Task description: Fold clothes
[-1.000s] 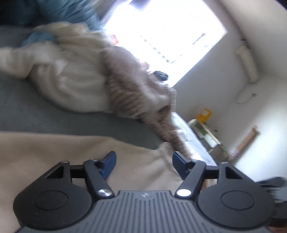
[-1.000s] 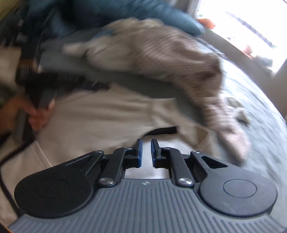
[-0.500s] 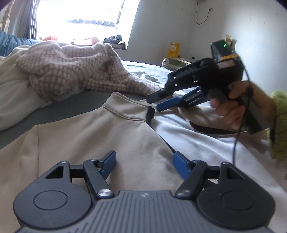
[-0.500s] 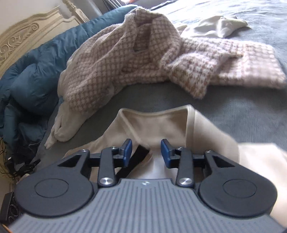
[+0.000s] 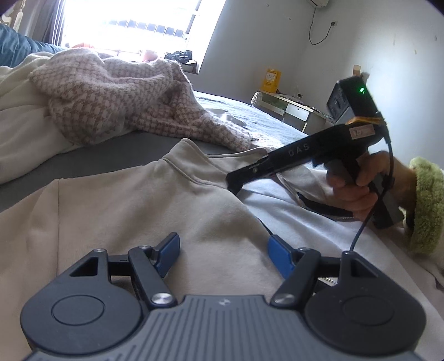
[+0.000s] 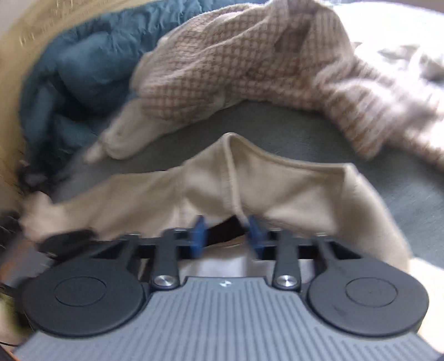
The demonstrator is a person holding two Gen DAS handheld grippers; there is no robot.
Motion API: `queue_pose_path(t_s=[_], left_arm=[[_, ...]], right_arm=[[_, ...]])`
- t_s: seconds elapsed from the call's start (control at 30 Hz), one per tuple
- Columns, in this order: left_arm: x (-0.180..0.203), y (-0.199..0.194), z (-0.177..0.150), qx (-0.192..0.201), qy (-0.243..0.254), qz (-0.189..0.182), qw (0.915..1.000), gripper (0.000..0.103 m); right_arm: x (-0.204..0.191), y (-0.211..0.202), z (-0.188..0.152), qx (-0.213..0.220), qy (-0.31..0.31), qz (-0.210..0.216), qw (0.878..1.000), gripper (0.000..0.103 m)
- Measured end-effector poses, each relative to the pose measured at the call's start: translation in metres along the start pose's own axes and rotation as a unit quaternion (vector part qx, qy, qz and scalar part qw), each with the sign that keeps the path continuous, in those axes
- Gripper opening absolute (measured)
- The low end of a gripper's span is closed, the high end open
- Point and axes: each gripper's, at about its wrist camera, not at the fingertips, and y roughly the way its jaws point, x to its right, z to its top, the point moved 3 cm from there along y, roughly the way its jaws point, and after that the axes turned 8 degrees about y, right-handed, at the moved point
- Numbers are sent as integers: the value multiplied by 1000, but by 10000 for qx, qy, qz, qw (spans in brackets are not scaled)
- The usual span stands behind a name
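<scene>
Here grey bed point(image 5: 116, 151), bright window point(image 5: 125, 25) behind — left gripper point(image 5: 223, 251) jaws wide, empty; right gripper point(image 6: 227, 236) jaws closing around beige sweatshirt point(image 6: 277, 191) collar.

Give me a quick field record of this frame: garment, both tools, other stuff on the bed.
garment: beige sweatshirt, spread on the grey bed
left tool: open, over the sweatshirt body, gripping nothing
right tool: at the collar, jaws closing with collar fabric between them, collar bunched up
right hand: holds the right tool's handle, green fuzzy cuff
other clothes: checked sweater, white garment
behind: blue duvet
</scene>
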Motion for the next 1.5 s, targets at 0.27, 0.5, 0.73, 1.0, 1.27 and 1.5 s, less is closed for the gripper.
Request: queue_pose_path(t_s=[0.27,0.5,0.73,1.0,1.27,1.5], left_arm=[[4,0,0,-23,131,93,9999,72],[11,2,-1,-102,347,242,9991,72],[16,3,-2,-148,535,315,9980,75],[17,3,-3,-146,543,323,9979,75],[16,3,-3,-130,500,276,9983,76],[15,2,-3,-117,449,244,9986,76]], right_arm=[[-72,-6,6,8,-2471,-1798,9522,11],[-97,55,-38,-625,-4704,-3113,8234,10],[-94,32,-22,-307,-4174,-2951,8589,13],[-119,-33,-21,181,-3487,-1547,9242,13],[-92,-17,-49,-500,-3690,-1352,9182,14],[-93,-2,-41,-503,-3840,-1294,9129,12]])
